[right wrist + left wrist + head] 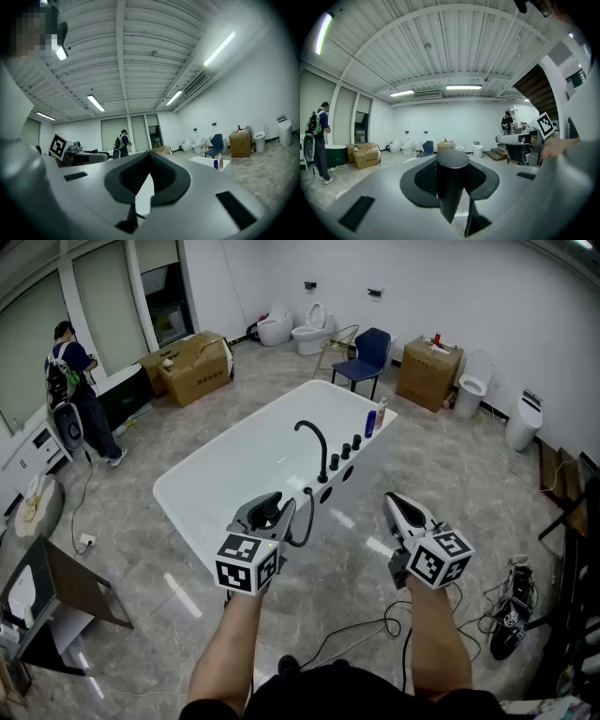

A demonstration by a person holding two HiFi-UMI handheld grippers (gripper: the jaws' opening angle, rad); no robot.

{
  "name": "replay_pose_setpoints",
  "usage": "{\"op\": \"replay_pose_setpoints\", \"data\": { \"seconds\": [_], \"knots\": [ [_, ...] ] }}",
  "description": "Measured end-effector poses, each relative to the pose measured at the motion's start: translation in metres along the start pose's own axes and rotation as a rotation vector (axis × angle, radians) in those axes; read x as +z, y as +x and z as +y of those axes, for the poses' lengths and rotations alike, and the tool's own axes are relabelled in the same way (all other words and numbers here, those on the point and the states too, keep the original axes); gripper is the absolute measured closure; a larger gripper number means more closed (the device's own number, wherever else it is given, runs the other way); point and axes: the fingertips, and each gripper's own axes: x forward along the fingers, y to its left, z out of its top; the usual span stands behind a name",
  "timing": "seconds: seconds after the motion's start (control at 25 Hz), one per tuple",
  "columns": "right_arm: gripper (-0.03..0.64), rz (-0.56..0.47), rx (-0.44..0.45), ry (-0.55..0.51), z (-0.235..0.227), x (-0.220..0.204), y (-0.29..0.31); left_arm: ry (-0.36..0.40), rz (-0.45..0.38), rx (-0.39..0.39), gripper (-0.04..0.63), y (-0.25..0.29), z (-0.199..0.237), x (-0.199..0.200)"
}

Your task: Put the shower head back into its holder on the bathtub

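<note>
The left tool is clenched on the black shower head over the near corner of the white bathtub. The right tool, just beside the bathtub, is clenched and empty.

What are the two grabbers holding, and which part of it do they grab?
The left gripper is clamped on the black shower head, around its round handle. The right gripper holds nothing; its jaws are together.

Glossy white bathtub, dark glossy shower head, polished grey floor
</note>
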Motion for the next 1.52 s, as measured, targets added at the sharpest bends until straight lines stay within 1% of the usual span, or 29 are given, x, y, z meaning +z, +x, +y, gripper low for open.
{"op": "replay_pose_setpoints", "data": {
  "seconds": [0.36, 0.56, 0.92, 1.2, 1.36, 1.52],
  "knots": [
    [0.604, 0.005, 0.017, -0.004, -0.011, -0.001, -0.018, -0.007, 0.005, 0.010, 0.482, 0.006, -0.019, -0.003],
    [0.604, 0.001, 0.026, 0.005, -0.021, -0.001, -0.037, -0.009, 0.005, 0.013, 0.482, 0.010, -0.038, -0.003],
    [0.603, -0.020, 0.103, 0.068, -0.021, 0.004, -0.063, 0.009, -0.003, 0.030, 0.482, 0.005, -0.071, 0.005],
    [0.603, -0.004, 0.122, 0.093, -0.023, 0.000, -0.060, 0.004, -0.022, 0.046, 0.482, 0.005, -0.069, 0.009],
    [0.603, 0.010, 0.142, 0.074, -0.021, 0.001, -0.044, -0.016, -0.050, 0.041, 0.482, 0.015, -0.057, 0.015],
    [0.603, 0.011, 0.125, 0.081, -0.032, 0.002, -0.025, -0.009, -0.067, 0.027, 0.482, 0.031, -0.040, 0.023]
  ]
}}
